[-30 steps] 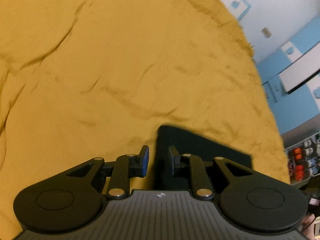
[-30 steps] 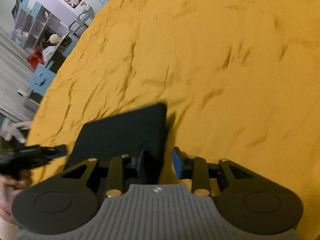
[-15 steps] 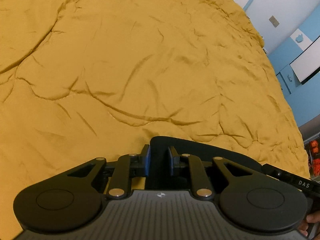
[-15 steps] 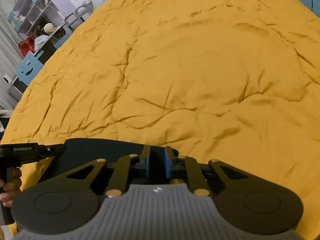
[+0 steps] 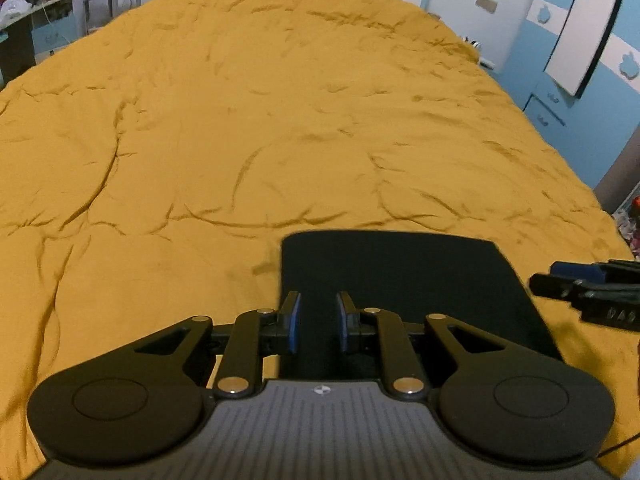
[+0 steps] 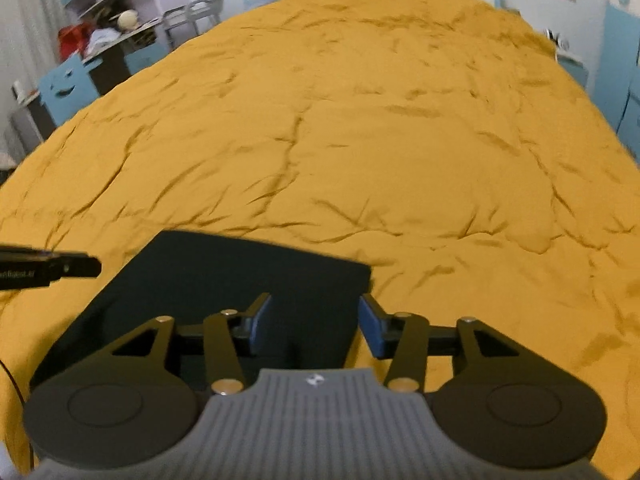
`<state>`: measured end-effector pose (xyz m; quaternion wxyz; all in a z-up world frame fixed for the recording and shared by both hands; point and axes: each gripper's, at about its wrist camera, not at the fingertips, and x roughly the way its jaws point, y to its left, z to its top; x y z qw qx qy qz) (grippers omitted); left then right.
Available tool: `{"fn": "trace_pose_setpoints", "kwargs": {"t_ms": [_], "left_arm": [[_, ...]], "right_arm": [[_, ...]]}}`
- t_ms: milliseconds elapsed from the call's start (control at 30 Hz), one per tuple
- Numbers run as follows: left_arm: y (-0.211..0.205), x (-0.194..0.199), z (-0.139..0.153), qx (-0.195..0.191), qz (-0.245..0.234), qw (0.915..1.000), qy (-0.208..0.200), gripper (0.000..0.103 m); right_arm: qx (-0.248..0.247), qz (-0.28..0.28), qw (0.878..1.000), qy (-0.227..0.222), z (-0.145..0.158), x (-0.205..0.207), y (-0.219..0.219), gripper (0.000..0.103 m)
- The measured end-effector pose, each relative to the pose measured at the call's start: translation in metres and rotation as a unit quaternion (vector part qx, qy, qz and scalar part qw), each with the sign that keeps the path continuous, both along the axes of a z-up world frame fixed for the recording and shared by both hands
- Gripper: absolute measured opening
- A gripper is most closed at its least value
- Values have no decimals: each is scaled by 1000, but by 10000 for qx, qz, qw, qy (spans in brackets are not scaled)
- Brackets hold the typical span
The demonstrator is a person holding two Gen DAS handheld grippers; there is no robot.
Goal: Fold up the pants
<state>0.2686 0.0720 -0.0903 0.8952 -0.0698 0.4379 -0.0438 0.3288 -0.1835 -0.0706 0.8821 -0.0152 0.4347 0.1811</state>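
The dark pants (image 5: 404,280) lie folded into a flat rectangle on the mustard-yellow bedspread (image 5: 248,128); they also show in the right wrist view (image 6: 224,280). My left gripper (image 5: 318,322) is open and empty, raised over the pants' near left edge. My right gripper (image 6: 314,330) is open wide and empty over the pants' near right corner. The right gripper's tip (image 5: 576,284) shows at the right edge of the left wrist view. The left gripper's tip (image 6: 68,267) shows at the left edge of the right wrist view.
The yellow bedspread (image 6: 380,128) stretches far ahead. Shelves and a cluttered desk (image 6: 104,36) stand off the bed's left side. Blue walls and a cabinet (image 5: 560,112) stand at the right.
Both grippers were shut on the pants' edge half a second ago; both have opened, let go and pulled up and back. The folded pants now lie flat.
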Motion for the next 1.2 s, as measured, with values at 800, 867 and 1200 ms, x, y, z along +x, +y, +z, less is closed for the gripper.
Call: {"fn": "trace_pose_setpoints", "kwargs": {"t_ms": [800, 867, 1200], "left_arm": [[-26, -117, -28, 78, 300, 9995, -33, 20], [-28, -122, -17, 213, 255, 9992, -242, 21], [-62, -172, 64, 1354, 447, 9685, -2043, 92]], "right_arm": [[-598, 183, 9980, -75, -29, -146, 18, 62], [-500, 199, 9984, -187, -14, -150, 15, 62], [-122, 150, 9873, -1576, 66, -209, 5, 82]]}}
